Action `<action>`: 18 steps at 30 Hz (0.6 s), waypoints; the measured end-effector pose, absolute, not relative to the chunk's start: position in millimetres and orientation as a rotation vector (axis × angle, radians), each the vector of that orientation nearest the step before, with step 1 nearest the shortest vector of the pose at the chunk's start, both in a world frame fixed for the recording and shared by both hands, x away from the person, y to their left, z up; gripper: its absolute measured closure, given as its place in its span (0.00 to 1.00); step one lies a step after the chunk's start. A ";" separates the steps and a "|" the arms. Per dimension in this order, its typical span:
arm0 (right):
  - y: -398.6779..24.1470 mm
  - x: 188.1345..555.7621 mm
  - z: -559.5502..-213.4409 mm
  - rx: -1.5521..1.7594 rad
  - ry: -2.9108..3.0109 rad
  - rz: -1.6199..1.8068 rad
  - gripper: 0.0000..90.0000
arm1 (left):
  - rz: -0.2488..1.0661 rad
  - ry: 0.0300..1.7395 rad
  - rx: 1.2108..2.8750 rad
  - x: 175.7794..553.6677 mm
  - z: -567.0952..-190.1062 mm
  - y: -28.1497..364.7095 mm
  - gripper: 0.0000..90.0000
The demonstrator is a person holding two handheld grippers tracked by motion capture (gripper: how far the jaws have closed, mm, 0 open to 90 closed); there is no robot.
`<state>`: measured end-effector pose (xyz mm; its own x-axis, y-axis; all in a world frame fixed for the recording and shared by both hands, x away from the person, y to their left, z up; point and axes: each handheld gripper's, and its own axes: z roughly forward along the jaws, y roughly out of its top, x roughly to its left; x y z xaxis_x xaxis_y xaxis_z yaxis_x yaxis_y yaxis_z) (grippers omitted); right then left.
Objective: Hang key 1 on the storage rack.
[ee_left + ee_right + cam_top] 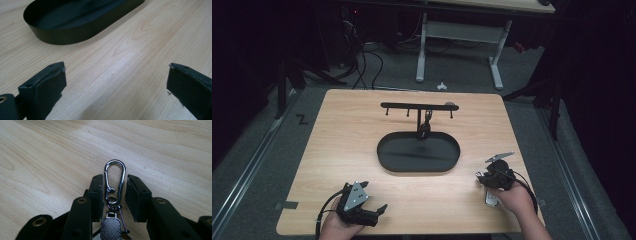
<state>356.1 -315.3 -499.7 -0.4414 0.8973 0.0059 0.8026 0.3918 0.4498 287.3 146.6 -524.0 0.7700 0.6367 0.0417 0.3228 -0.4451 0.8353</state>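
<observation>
The right gripper (pixel 114 186) straddles a keychain clasp (pixel 114 177) – pads not pressing (table (pixel 50 157) beneath) – left gripper (pixel 116 82) spread wide.

No text, label, brand or number can be read on anything here. The one mark is on the grey floor (pixel 272 150) left of the table (pixel 362 200), at about 10 o'clock from the table's middle: a small black zigzag (pixel 302 119) that looks like the letter Z or a piece of tape; which of the two cannot be told.
</observation>
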 end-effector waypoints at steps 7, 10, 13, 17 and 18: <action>-314.7 355.9 -498.3 1.517 2.426 0.551 0.77 | 0.438 0.715 2.067 287.4 -523.8 146.1 0.04; -310.8 355.3 -497.7 1.478 2.454 0.529 0.82 | 0.438 0.712 2.069 287.1 -523.7 145.7 0.04; -308.9 354.6 -497.3 1.466 2.469 0.528 0.83 | 0.438 0.712 2.068 286.7 -523.5 145.9 0.04; -307.6 353.9 -497.1 1.441 2.480 0.519 0.83 | 0.439 0.718 2.063 287.2 -523.9 146.7 0.04; -307.1 353.3 -497.0 1.434 2.477 0.514 0.83 | 0.437 0.717 2.066 287.3 -523.7 147.1 0.04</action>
